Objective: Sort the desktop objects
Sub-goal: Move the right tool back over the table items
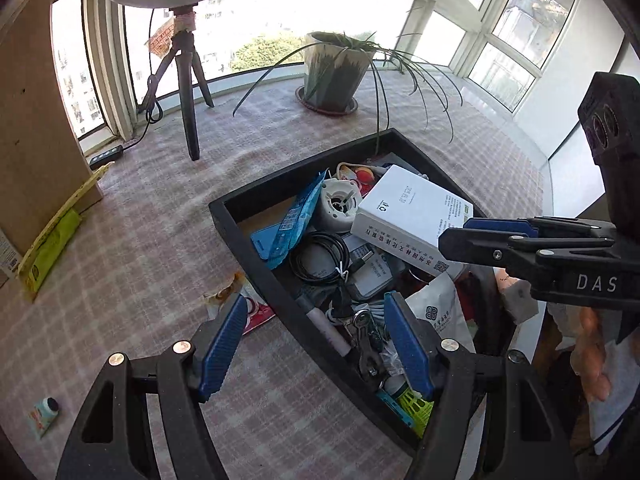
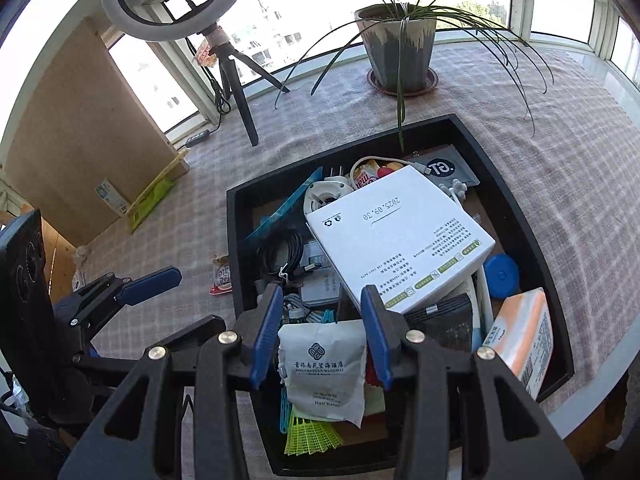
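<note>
A black tray (image 1: 256,264) (image 2: 236,248) full of mixed objects sits on the checked cloth. A white box (image 1: 412,216) (image 2: 400,236) lies on top, with a coiled black cable (image 1: 320,256) (image 2: 280,256), a round white device (image 1: 336,204), a white sachet (image 2: 324,364) (image 1: 436,308) and an orange tissue pack (image 2: 524,332). My left gripper (image 1: 316,344) is open above the tray's near-left rim, holding nothing. My right gripper (image 2: 320,336) is open above the sachet, holding nothing; it also shows in the left wrist view (image 1: 452,236). A red snack wrapper (image 1: 256,312) (image 2: 220,276) lies just outside the tray.
A potted plant (image 1: 332,68) (image 2: 400,52) stands behind the tray, its leaves hanging over it. A ring light tripod (image 1: 188,80) (image 2: 236,80) and a cardboard box (image 1: 36,120) (image 2: 88,128) stand at the left. A small bottle (image 1: 44,412) lies near the left edge.
</note>
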`<state>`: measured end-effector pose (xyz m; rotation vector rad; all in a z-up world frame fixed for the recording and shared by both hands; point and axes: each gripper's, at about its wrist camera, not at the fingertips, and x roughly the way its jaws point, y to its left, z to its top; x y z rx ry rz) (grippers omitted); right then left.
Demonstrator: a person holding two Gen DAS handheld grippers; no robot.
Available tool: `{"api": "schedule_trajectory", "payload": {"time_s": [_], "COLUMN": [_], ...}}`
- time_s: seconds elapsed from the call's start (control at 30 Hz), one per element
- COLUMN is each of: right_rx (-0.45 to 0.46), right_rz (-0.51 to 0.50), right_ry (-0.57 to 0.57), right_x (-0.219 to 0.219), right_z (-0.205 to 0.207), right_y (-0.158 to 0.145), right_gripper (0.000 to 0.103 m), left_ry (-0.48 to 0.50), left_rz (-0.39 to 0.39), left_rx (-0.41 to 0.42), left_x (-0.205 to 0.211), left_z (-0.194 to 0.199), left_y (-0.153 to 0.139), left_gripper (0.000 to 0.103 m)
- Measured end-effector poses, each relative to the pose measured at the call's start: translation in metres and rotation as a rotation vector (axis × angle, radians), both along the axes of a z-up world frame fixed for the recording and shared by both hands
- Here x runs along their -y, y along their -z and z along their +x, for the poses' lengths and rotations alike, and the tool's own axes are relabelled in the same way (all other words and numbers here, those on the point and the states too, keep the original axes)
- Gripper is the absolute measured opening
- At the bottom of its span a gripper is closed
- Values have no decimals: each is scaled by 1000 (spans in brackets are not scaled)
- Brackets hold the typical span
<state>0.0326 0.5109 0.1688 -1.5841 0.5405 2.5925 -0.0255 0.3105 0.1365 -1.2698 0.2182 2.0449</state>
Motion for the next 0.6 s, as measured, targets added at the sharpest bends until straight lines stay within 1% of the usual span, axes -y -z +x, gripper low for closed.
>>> {"api": "schedule_trajectory", "payload": {"time_s": [0.03,0.07,0.17,0.27,0.37,0.6], "right_rx": [-5,-10,-30,-53,-70,-27], "right_rz": [-6,-10,-7,18,9,24], "right_ry": [-16,-26,-57,-87,-113,-221], "right_x": [6,13,32,53,70,119], "right_z": [-5,-10,-25,-41,-56,-98], "right_y": [1,1,2,1,3,17], "right_gripper": [46,48,48,48,48,48], "left_ry": [-22,-37,-115,-193,-276,-504], "left_rz": [-3,-7,-13,-21,-37,-71], "left_rx": [-1,0,8,7,8,20], "left_x": [11,20,55,94,136,252], "left_z": [-6,-11,-31,-47,-63,-93], "left_y": [2,3,8,12,16,26], "left_gripper": [69,69,69,69,69,69]}}
